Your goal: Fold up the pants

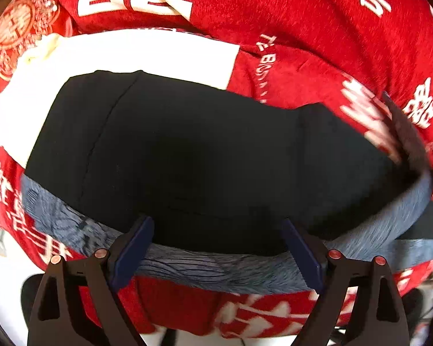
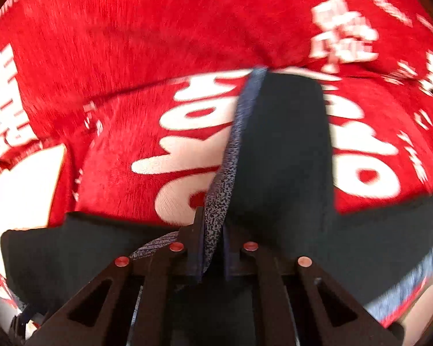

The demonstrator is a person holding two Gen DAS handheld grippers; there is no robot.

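My left gripper (image 1: 218, 248) has its jaws spread wide, nothing pinched. Its blue pads (image 1: 132, 248) sit over the near edge of the dark pants (image 1: 187, 158), one each side of the hem area, not pressing on the cloth. It points steeply down at the pile.

My right gripper (image 2: 212, 248) has its jaws pressed together on the pants (image 2: 283, 150), pinching the grey speckled band (image 2: 231, 155) with the dark cloth beside it. The band runs up from between the jaws in a ridge, with black fabric spreading out left and right below. This one also tilts steeply down. The view is motion-blurred.

The pants lie on a red blanket (image 1: 303, 28) with white lettering, over a white patch (image 1: 144, 57) at the far left side. The same grey band (image 1: 216, 268) runs along the near edge of the pants in the left wrist view, curving up toward the right side. At the right edge of the left wrist view a dark blurred shape shows where the band rises; I cannot tell what it is.
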